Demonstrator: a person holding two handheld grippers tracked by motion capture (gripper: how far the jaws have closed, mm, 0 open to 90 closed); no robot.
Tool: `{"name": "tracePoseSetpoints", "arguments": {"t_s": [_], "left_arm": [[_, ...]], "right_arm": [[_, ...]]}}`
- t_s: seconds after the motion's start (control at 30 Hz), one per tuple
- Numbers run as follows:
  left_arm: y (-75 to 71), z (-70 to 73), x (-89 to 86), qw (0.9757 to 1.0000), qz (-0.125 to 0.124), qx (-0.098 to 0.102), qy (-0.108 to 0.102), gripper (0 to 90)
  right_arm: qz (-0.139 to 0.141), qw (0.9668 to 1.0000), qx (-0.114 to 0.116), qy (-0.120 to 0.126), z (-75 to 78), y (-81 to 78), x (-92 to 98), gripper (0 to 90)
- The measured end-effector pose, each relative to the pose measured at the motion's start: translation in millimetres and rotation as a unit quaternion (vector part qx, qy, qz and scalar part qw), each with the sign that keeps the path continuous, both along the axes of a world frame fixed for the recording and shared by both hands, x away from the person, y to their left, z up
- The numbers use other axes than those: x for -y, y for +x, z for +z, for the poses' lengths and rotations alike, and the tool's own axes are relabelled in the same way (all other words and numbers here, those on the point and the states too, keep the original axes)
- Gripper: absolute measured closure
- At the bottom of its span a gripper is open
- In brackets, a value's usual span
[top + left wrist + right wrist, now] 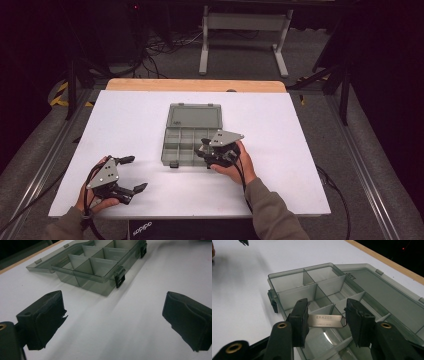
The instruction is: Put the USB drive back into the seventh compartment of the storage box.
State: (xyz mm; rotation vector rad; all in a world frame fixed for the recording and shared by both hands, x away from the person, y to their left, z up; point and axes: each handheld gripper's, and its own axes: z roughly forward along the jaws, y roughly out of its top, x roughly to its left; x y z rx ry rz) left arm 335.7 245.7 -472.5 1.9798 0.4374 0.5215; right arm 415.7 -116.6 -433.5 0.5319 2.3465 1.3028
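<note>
The right tool (327,322) clenches a metal tag (325,321) (marked ERAZER) above the organizer box (287,280).

I read "ERAZER" engraved on the flat silver metal tag (325,321) that my right gripper (325,323) holds between its pads; the smaller line beneath it is too fine to make out. Upside-down white "adidas" lettering sits on the black item (142,228) below the table's near edge.

Smoky grey see-through box (317,287), silvery metal plate (325,321), black tool pads (299,320), white tabletop (130,125).
</note>
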Motion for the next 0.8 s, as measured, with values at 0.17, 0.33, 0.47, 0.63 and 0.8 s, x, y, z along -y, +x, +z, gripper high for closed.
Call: {"name": "tracePoseSetpoints", "arguments": {"t_s": [0.17, 0.33, 0.47, 0.63, 0.8], "left_arm": [[-0.6, 0.8, -0.6, 1.0, 0.001, 0.001, -0.002, 5.1], [-0.4, 0.7, -0.7, 1.0, 0.001, 0.001, -0.002, 5.1], [-0.8, 0.8, -0.8, 1.0, 0.0, 0.001, 0.0, 5.1], [-0.8, 0.9, -0.6, 1.0, 0.0, 0.0, -0.001, 5.1], [-1.2, 1.3, -0.7, 1.0, -0.001, 0.002, -0.002, 5.2]], "right_arm": [[0.0, 0.9999, -0.01, -0.006, -5.5, 0.6, -0.8, 54.3], [-0.001, 0.9999, -0.012, -0.007, -7.6, 0.8, -1.2, 54.3], [0.0, 0.9999, -0.012, -0.006, -8.0, 0.8, -1.8, 54.2], [-0.002, 0.9999, -0.015, -0.004, -8.5, 1.1, -1.8, 54.0], [-0.003, 0.9998, -0.017, 0.002, -8.1, 1.2, -0.2, 52.4]]}}
